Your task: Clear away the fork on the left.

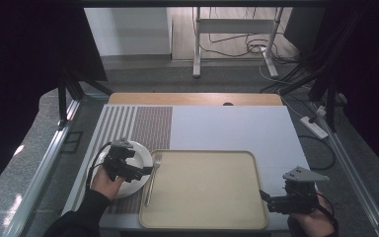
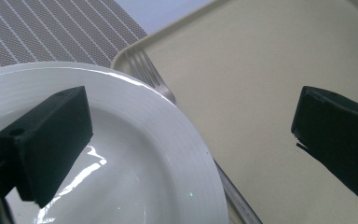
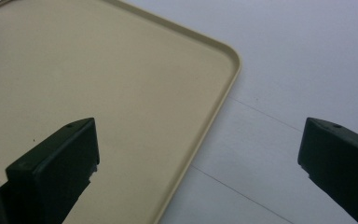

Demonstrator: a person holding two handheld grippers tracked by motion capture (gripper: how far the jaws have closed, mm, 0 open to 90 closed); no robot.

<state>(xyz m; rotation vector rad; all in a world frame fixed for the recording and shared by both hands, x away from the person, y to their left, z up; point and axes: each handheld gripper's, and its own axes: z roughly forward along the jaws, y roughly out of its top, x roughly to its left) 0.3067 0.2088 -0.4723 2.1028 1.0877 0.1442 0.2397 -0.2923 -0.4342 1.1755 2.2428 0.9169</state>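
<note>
Two hand-held grippers rest open at either side of a beige tray, the left one over a white plate with a fork beside it.

The left gripper (image 1: 145, 171) hovers above the round white ceramic plate (image 1: 139, 154), jaws spread wide with nothing between them; in the left gripper view one jaw hangs over the plate (image 2: 135, 154) and the other over the tray. Just beyond its jaw tips, the silver metal fork (image 1: 152, 177) lies along the left rim of the flat rectangular beige plastic tray (image 1: 205, 187), tines pointing away from the person. The right gripper (image 1: 265, 197) sits at the tray's right edge, jaws wide apart and empty, one above the tray (image 3: 98, 79), one above the pale grey table (image 3: 298, 60).
</note>
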